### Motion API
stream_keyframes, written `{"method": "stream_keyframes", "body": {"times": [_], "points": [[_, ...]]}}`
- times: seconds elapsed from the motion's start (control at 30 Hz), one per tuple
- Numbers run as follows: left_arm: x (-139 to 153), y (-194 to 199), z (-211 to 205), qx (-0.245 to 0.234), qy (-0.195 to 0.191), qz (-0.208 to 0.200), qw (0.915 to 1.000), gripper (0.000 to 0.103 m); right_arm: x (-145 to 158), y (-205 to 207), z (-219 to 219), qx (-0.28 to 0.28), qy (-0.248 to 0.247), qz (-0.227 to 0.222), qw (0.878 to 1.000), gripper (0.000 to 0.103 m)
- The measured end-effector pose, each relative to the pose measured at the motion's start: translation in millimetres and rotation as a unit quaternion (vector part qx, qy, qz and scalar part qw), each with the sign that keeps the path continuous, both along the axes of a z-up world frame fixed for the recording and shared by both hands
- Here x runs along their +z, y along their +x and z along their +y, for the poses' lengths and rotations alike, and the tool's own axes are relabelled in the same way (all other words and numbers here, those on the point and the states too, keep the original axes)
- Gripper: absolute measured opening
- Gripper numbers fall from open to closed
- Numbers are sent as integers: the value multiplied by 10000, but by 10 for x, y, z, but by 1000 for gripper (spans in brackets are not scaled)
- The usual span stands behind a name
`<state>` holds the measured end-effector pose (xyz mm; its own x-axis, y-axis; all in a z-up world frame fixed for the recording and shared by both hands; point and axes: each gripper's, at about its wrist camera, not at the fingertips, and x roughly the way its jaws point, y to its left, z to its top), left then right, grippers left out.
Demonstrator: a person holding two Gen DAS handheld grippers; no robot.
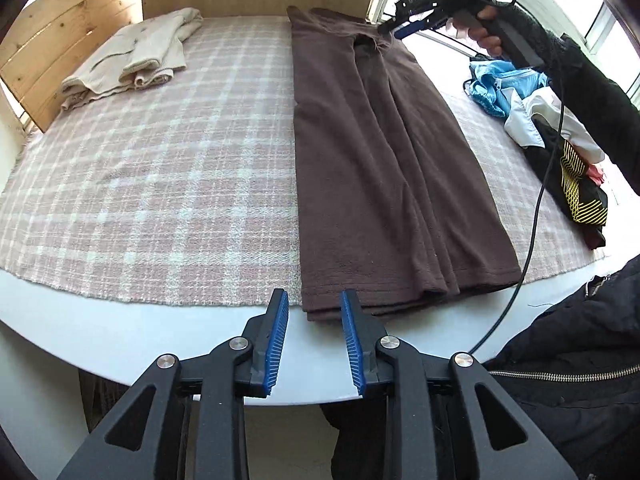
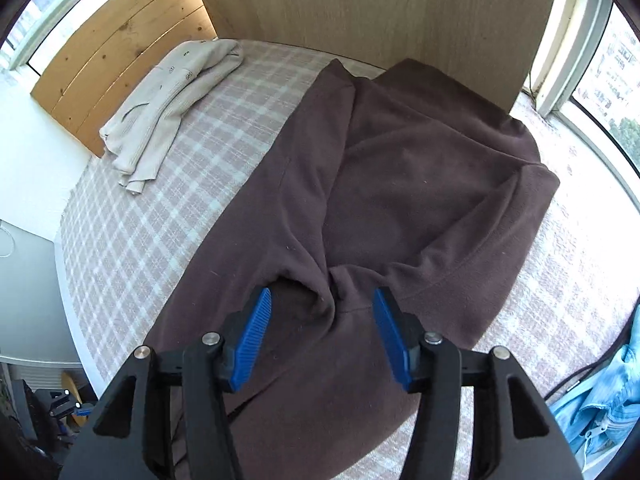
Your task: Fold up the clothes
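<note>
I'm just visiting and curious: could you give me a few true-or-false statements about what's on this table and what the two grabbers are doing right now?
1. The brown garment lies folded lengthwise into a long strip. True.
2. The left gripper is clamped on the garment's hem. False: its jaws are open, on either side of the hem's near corner.
3. A folded cream sweater sits at the far left corner. True.
4. The right gripper holds a blue shirt. False: it is open and empty, over the brown garment.
5. The plaid cloth is green. False: it is pink and white.
</note>
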<state>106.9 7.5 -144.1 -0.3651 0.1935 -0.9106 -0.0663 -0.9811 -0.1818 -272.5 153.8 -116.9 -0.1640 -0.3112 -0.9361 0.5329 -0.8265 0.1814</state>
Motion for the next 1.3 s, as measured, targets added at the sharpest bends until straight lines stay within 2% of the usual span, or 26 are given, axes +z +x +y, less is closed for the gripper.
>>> {"method": "stream_keyframes", "body": {"times": [0.03, 0.1, 0.2, 0.27, 0.43, 0.47, 0.5, 0.53, 0.63, 0.7, 0.77, 0.9, 1.03, 1.13, 1.23, 1.27, 1.3], "points": [[-73, -57, 19, -99, 33, -56, 9999, 25, -23, -12, -73, 43, 64, 64, 9999, 53], [-153, -123, 37, -186, 118, -111, 9997, 27, -110, -96, -177, 73, 23, -69, 9999, 53], [-206, -174, 46, -203, 265, -134, 9994, 26, -185, -164, -202, 73, -143, -306, 9994, 53], [-236, -204, 51, -213, 357, -149, 9990, 8, -235, -209, -218, 73, -254, -464, 9986, 53], [-176, -175, 70, -278, 386, -133, 9988, 5, -353, -252, -256, 162, -287, -659, 9973, 53], [-177, -181, 74, -292, 371, -147, 9988, 5, -394, -247, -269, 215, -229, -719, 9969, 49], [-179, -187, 81, -309, 349, -161, 9988, 5, -383, -237, -255, 237, -215, -716, 9969, 25], [-184, -193, 95, -342, 303, -176, 9988, 5, -372, -226, -241, 260, -202, -714, 9969, 20], [-186, -202, 152, -462, 142, -206, 9986, 5, -366, -215, -181, 243, -200, -739, 9968, 15], [-185, -180, 165, -533, 57, -203, 9984, 5, -400, -229, -123, 136, -232, -792, 9965, 15], [-238, -175, 143, -458, 171, -257, 9985, 5, -504, -186, -199, 234, 126, -675, 9974, 15], [-148, -110, 92, -364, 158, -243, 9989, 5, -495, -153, -280, 261, 289, -538, 9978, 16], [-59, -45, 40, -271, 145, -229, 9993, 6, -277, -187, -118, 146, 66, -643, 9978, 29], [54, -59, 31, -344, 54, -171, 9992, 7, 78, -194, 3, -6, -152, -86, 9998, 28], [183, -95, 32, -469, -66, -96, 9988, 7, 256, -269, -119, 211, -127, 185, 9995, 29], [226, -107, 33, -511, -106, -72, 9986, 6, 264, -343, -176, 209, -68, 264, 9994, 31], [258, -118, 30, -542, -144, -61, 9984, 6, 269, -418, -231, 202, -12, 343, 9992, 41]]}}
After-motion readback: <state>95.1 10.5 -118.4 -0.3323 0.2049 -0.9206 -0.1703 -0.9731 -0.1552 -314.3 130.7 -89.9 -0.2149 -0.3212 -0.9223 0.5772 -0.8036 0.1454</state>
